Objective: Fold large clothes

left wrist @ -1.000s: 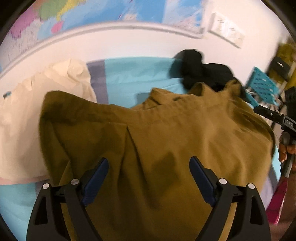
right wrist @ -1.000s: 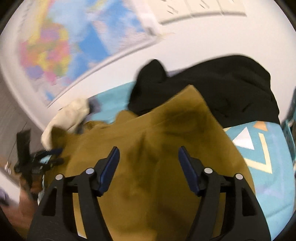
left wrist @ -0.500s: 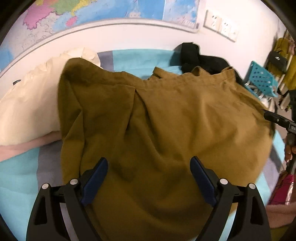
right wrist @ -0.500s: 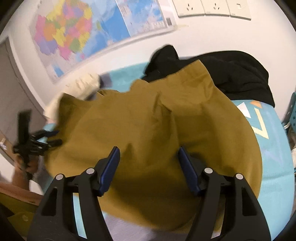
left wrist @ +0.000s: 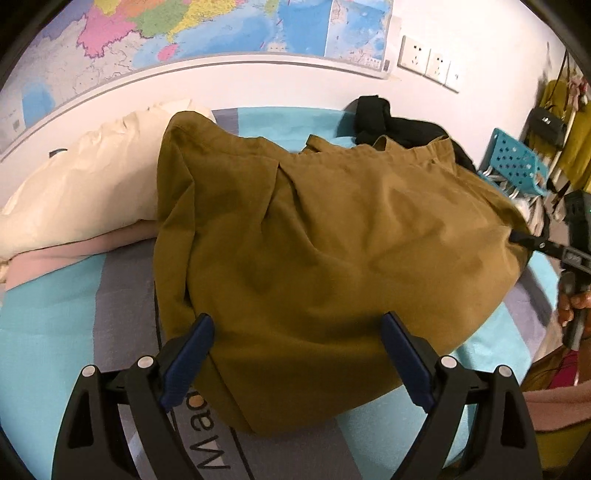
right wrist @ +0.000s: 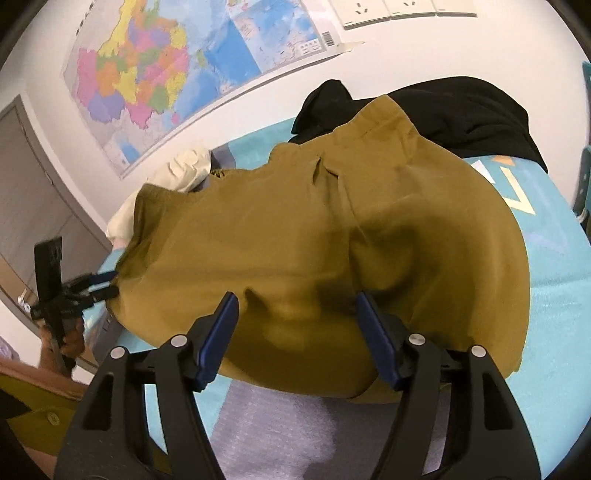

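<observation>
An olive-brown shirt (left wrist: pixel 332 251) lies spread, back side up, on the turquoise and grey table cover (left wrist: pixel 48 325); it also shows in the right wrist view (right wrist: pixel 295 251). My left gripper (left wrist: pixel 295 332) is open, its blue-padded jaws wide apart over the shirt's near hem, holding nothing. My right gripper (right wrist: pixel 295 306) is open too, jaws apart above the shirt's near edge. In the left wrist view my right gripper's fingertips (left wrist: pixel 524 240) sit at the shirt's right edge. In the right wrist view my left gripper (right wrist: pixel 107 284) sits at the shirt's left edge.
A cream garment (left wrist: pixel 85 192) on a pink one (left wrist: pixel 74 254) lies at the left. A black garment (left wrist: pixel 399 125) lies behind the shirt by the wall. A blue perforated basket (left wrist: pixel 517 166) stands at the right. A map (left wrist: pixel 184 33) and sockets hang on the wall.
Both grippers have drawn back toward the near edge, so more of the shirt and table cover shows. The shirt has settled flat on the table. Both stay open.
</observation>
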